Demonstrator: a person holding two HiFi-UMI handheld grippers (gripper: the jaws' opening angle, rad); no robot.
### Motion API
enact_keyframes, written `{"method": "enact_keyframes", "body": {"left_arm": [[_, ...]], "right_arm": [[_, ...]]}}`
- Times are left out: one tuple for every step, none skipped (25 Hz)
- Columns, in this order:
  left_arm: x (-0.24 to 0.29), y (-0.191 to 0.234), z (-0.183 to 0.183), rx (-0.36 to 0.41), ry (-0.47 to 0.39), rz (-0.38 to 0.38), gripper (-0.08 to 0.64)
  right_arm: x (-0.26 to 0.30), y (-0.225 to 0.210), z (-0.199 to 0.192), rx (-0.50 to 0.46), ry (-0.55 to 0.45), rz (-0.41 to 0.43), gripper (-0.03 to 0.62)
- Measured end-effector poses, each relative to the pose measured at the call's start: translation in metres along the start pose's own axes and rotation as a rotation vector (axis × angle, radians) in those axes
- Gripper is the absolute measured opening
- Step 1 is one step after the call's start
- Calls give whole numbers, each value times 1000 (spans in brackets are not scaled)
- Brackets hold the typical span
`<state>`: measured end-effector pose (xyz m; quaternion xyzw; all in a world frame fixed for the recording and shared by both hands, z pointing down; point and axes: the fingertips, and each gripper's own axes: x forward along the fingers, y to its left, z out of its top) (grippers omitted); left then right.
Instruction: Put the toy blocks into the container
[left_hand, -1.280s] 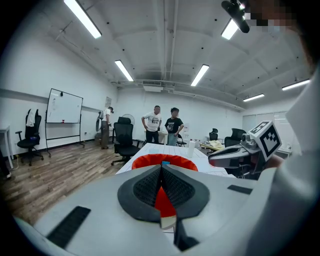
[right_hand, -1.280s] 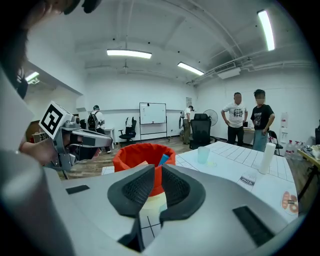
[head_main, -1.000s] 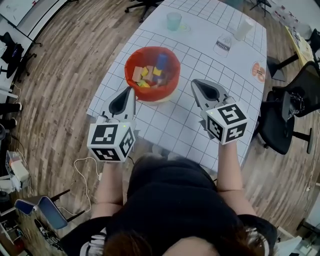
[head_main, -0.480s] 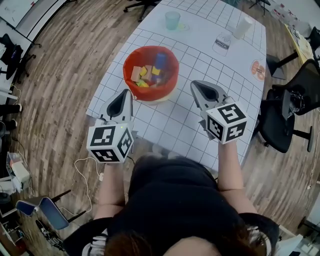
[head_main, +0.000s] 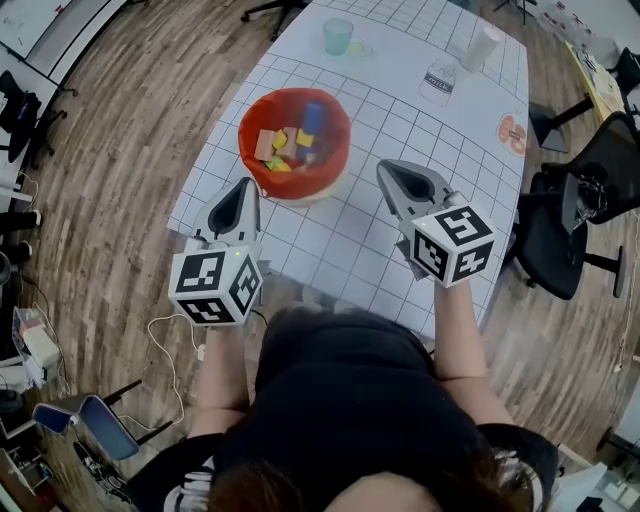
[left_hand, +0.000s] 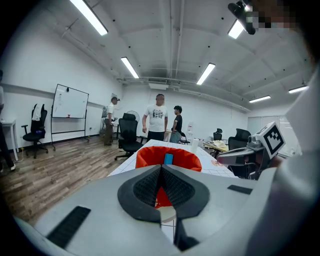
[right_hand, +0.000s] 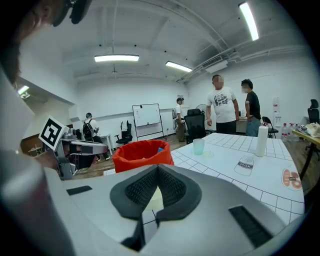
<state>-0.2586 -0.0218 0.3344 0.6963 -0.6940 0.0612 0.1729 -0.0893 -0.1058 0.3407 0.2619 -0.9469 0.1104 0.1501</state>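
Note:
An orange-red container (head_main: 295, 143) stands on the white gridded table (head_main: 400, 110), holding several coloured toy blocks (head_main: 290, 146), among them an upright blue one (head_main: 313, 117). My left gripper (head_main: 247, 184) hovers near the table's front edge, just left of and below the container, jaws shut and empty. In the left gripper view the container (left_hand: 169, 157) shows beyond the closed left gripper (left_hand: 161, 167). My right gripper (head_main: 384, 169) sits to the container's right, shut with nothing held. The right gripper view shows the container (right_hand: 142, 155) past the closed right gripper (right_hand: 157, 167).
At the table's far end stand a green cup (head_main: 338, 36), a white roll (head_main: 483, 46), a lying clear bottle (head_main: 439, 78) and a round sticker (head_main: 514, 133). Black office chairs (head_main: 578, 215) stand to the right. Several people (right_hand: 221, 105) stand beyond the table.
Both grippers and the container have shifted slightly up and left in the head view, as from a head movement. Jaws stay shut.

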Motion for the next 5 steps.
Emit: {"method": "enact_keyframes", "body": {"left_arm": [[0, 0, 0, 2, 1, 0, 26], [0, -1, -1, 3, 3, 1, 26], [0, -1, -1, 5, 5, 2, 26], [0, 0, -2, 6, 7, 3, 26], [0, 0, -3, 7, 9, 4, 26]], "right_arm": [[-1, -1, 0, 6, -2, 0, 15], [-2, -2, -1, 12, -3, 0, 15], [-3, -3, -1, 18, -4, -1, 15], [-3, -4, -2, 23, -5, -2, 15], [-4, -4, -3, 27, -6, -3, 15]]}}
